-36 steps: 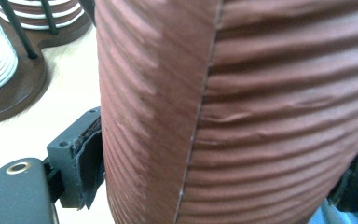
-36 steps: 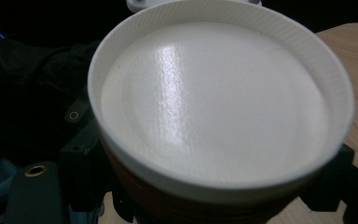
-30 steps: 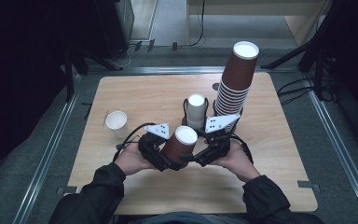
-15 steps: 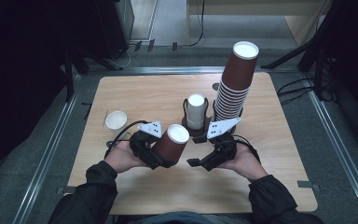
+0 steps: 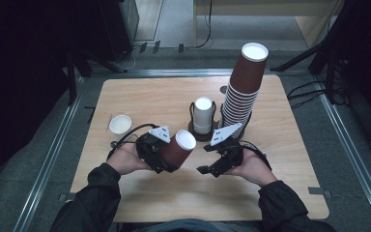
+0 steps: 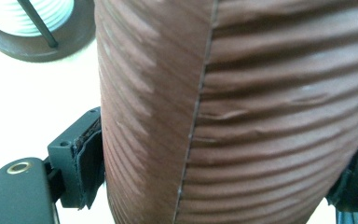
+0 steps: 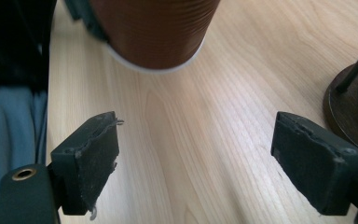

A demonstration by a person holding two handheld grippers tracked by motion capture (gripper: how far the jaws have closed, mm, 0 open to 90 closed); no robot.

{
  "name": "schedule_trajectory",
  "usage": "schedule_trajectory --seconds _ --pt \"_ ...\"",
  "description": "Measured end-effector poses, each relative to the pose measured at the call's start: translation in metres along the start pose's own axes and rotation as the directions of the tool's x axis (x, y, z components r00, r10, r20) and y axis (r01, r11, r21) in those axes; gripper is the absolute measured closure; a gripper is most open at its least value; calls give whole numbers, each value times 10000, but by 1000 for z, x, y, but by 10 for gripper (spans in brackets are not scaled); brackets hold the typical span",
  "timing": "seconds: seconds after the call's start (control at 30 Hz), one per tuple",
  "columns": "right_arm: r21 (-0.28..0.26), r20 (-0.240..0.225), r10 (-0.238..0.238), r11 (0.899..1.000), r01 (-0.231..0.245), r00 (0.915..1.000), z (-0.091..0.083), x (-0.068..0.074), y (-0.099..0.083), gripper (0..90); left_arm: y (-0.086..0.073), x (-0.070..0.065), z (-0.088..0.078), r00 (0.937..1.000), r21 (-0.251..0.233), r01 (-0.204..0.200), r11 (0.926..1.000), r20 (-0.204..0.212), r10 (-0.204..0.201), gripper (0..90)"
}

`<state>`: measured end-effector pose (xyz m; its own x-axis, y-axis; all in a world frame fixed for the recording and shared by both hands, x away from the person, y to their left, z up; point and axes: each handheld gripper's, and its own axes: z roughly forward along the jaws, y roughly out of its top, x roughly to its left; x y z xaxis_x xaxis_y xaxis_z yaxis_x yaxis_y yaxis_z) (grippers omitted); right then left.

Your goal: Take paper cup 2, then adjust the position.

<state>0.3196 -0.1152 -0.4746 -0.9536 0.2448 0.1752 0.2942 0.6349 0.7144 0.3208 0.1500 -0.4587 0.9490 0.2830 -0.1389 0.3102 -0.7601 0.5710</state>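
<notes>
Left gripper (image 5: 166, 154), held in the person's left hand (image 5: 125, 158) near the table's front edge, clamps one brown ribbed paper cup (image 5: 176, 150) between its two jaws; in the left gripper view the pads press on both sides of the cup wall (image 6: 242, 116), whose vertical seam faces the camera. The cup is carried on its side above the wooden table (image 5: 294, 159), white rim turned toward the right gripper. Right gripper (image 5: 211, 164), in the person's right hand (image 5: 251, 166), lies just beside the cup and apart from it, with jaws spread wide and nothing between them; in the right gripper view, bare tabletop (image 7: 191, 140) shows between the two pads and the cup's rim (image 7: 154, 65) lies beyond them. One small white cup (image 5: 120, 123) stands alone at mid-table on the left. Farther back, at centre, one dark round holder (image 5: 196, 130) with thin upright rods carries one white cup (image 5: 203, 115). Just to its right rises one tall leaning stack of brown cups (image 5: 241, 89), too many to count, nested upside down with a white base on top.
</notes>
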Motion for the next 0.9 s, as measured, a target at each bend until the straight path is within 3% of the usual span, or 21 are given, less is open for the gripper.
schedule_trajectory --seconds 0.07,0.23,0.6,0.73,0.9 --pt "149 17 -19 9999 19 10000 1 0 -1 156 2 -2 2 9996 359 -150 9992 -241 159 117" --pt "-175 -28 -93 9998 92 10000 -1 1 1 156 7 -4 8 9980 887 -426 9951 -418 465 116" --pt "-510 -403 -168 9986 147 9990 -2 4 4 156 11 -10 17 9974 1429 -681 9874 -130 706 116" --pt "-637 -539 -203 9978 168 9983 -1 4 7 156 11 -8 23 9982 1622 -593 9850 36 595 116" --pt "-802 -626 -230 9966 180 9978 0 5 10 155 12 -9 31 9971 1926 -760 9783 136 747 116"
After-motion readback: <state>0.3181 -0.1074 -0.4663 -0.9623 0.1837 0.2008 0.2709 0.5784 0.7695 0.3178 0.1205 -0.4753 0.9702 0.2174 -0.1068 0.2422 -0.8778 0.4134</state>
